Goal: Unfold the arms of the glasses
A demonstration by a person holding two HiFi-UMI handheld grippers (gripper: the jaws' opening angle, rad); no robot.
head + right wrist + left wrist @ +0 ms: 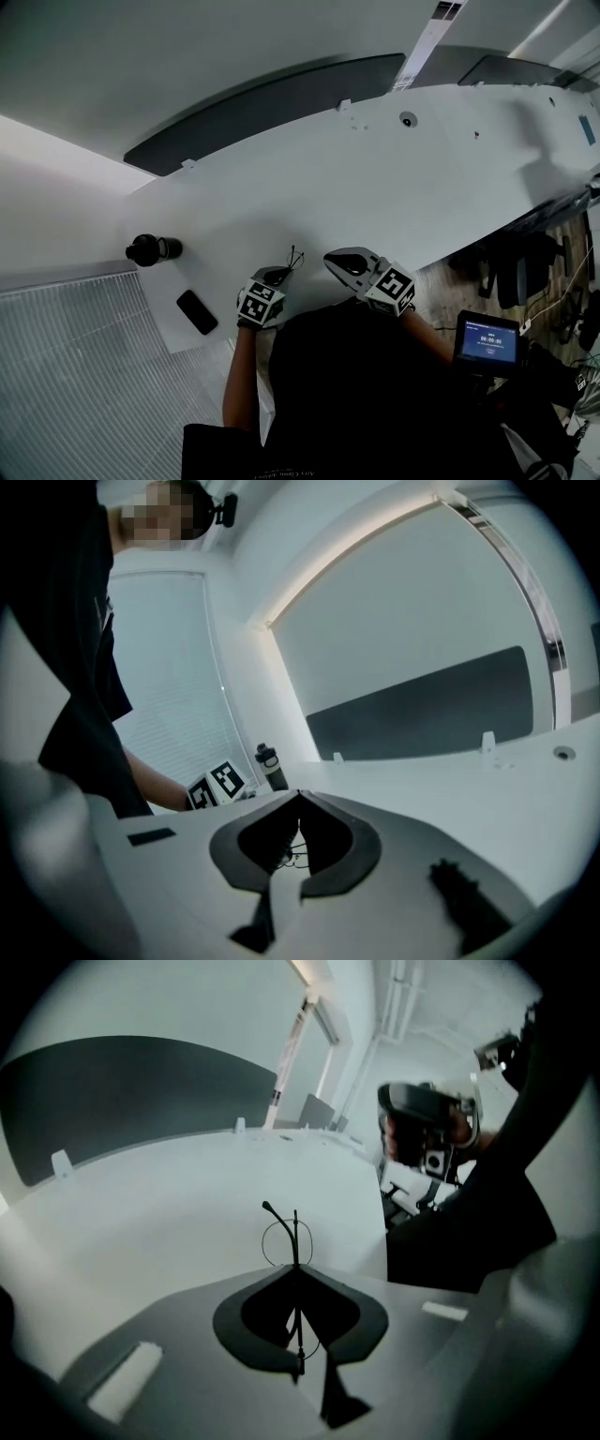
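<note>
Thin black wire glasses [295, 256] are lifted just above the white table [394, 178], near its front edge. My left gripper [279, 275] is shut on the glasses. In the left gripper view its jaws [296, 1266] meet on the frame, and a round lens rim with one curved arm tip of the glasses [286, 1237] sticks out past them. My right gripper [331, 258] hovers just right of the glasses, apart from them. Its jaw tips [300, 795] meet with nothing between them. A bit of the wire glasses [293, 855] shows through the gap behind the tips.
A black bottle [150, 249] stands at the table's left end, with a dark phone [197, 311] near the front edge. A small lit screen [488, 339] sits beyond the table at right. A dark partition [272, 103] lines the far edge.
</note>
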